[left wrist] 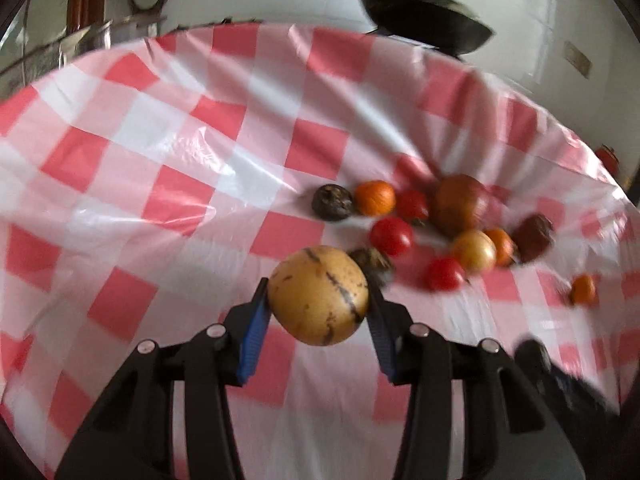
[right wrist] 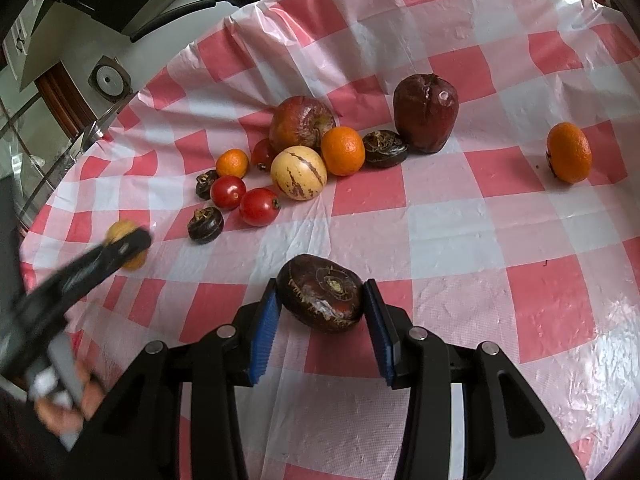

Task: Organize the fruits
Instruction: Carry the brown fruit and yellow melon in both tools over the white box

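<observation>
Soft daylight; glare on the tablecloth (right wrist: pixel 460 216); left view motion-blurred; fisheye edges bowed.

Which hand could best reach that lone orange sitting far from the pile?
Probably right: the lone orange lies on its side, though the right gripper holds a dark brown water chestnut. The left gripper is across the pile.
</observation>
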`<state>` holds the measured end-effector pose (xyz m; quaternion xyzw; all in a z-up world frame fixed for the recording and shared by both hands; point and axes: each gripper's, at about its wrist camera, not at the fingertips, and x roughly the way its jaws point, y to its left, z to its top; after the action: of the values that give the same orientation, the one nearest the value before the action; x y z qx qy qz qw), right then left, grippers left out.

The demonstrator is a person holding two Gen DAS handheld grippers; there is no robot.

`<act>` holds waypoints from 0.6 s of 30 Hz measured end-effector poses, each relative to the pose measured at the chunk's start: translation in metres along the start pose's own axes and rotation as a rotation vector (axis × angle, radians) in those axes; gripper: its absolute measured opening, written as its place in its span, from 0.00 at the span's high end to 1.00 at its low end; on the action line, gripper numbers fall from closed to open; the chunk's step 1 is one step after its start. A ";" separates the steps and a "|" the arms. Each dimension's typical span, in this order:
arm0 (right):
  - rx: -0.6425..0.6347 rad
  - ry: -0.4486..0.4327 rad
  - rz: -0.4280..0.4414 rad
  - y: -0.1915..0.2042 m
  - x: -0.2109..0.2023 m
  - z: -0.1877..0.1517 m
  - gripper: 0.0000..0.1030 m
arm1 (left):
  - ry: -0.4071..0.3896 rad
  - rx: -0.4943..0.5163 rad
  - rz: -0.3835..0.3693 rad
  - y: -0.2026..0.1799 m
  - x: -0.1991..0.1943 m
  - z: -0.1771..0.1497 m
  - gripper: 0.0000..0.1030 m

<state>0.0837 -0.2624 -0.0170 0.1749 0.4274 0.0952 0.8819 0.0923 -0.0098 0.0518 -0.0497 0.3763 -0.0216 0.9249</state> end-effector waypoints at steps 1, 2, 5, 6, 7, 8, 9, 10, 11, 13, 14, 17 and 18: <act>0.000 0.000 0.001 0.000 0.000 0.000 0.59 | -0.003 0.009 -0.001 -0.004 -0.007 -0.005 0.55; 0.000 0.000 0.001 0.000 0.000 0.000 0.59 | -0.003 0.018 -0.001 -0.007 -0.015 -0.012 0.55; -0.001 0.000 0.002 0.000 0.000 0.000 0.59 | 0.001 0.043 -0.016 -0.007 -0.037 -0.031 0.55; -0.001 0.000 0.001 0.000 0.000 0.000 0.59 | 0.000 0.055 -0.016 -0.005 -0.045 -0.039 0.55; 0.000 0.000 0.001 0.000 0.000 0.000 0.59 | 0.000 0.068 -0.010 -0.005 -0.049 -0.045 0.55; 0.001 0.000 0.002 0.000 0.000 0.000 0.59 | 0.002 0.081 -0.002 -0.006 -0.052 -0.051 0.55; 0.001 0.000 0.002 0.000 0.000 0.000 0.59 | 0.005 0.090 0.002 -0.006 -0.054 -0.056 0.55; 0.003 -0.001 0.001 0.000 -0.001 0.000 0.59 | 0.007 0.095 0.004 -0.005 -0.057 -0.059 0.55; 0.001 -0.001 0.002 0.000 -0.001 0.000 0.59 | 0.011 0.098 0.009 -0.005 -0.057 -0.064 0.55; 0.000 -0.003 0.001 0.000 -0.001 0.000 0.59 | 0.017 0.098 0.016 -0.002 -0.063 -0.071 0.55; 0.002 -0.003 0.001 0.000 -0.001 -0.001 0.59 | 0.022 0.097 0.016 -0.001 -0.065 -0.074 0.55; 0.002 -0.002 0.002 0.000 -0.001 -0.001 0.59 | 0.035 0.103 0.029 0.001 -0.070 -0.084 0.55; 0.001 -0.002 0.002 0.000 -0.001 -0.001 0.59 | 0.038 0.104 0.034 0.003 -0.073 -0.088 0.55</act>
<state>0.0821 -0.2622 -0.0164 0.1759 0.4262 0.0956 0.8822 -0.0211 -0.0080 0.0395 0.0053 0.3929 -0.0261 0.9192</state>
